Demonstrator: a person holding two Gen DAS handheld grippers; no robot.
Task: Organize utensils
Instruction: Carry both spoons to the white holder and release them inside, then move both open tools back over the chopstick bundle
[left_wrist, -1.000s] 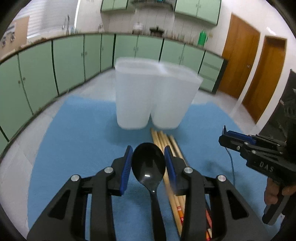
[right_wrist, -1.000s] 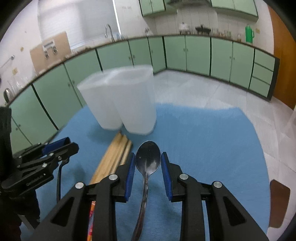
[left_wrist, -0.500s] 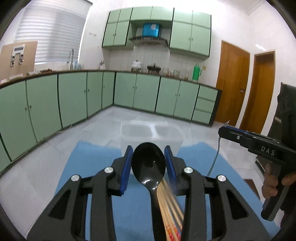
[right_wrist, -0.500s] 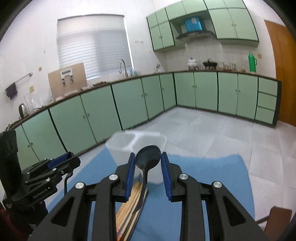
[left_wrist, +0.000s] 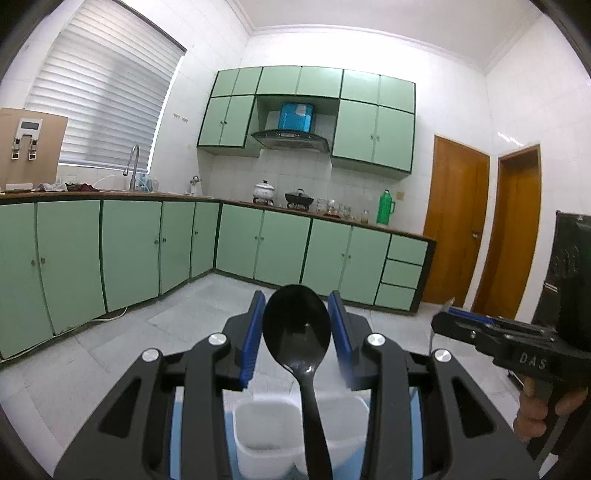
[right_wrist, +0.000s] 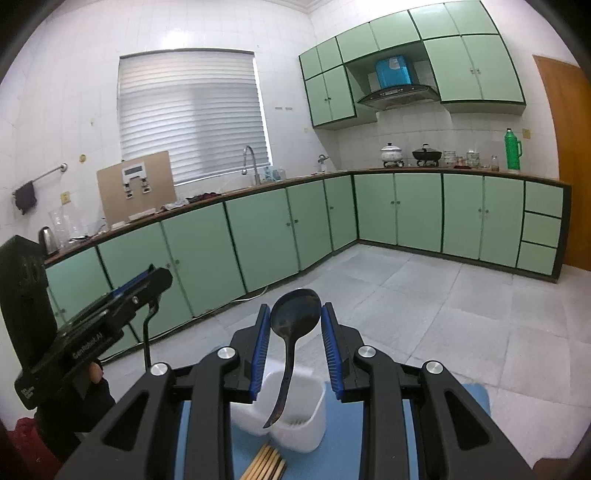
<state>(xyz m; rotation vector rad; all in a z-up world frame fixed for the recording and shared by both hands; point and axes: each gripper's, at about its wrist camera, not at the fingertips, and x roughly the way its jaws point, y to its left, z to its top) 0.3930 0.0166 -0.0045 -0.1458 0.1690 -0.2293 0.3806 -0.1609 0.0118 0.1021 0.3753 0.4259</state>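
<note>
Left gripper clamps a black spoon by the bowl, handle hanging down over the white two-cell holder on the blue mat; right gripper likewise grips a second spoon above the holder, chopsticks lying on the mat just in front of it

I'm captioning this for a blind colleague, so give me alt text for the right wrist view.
The right tongs hold a dark spoon by its bowl, handle hanging toward a white two-compartment container on a blue mat, beside wooden chopsticks. The left tongs hover at left; green kitchen cabinets lie beyond.
</note>
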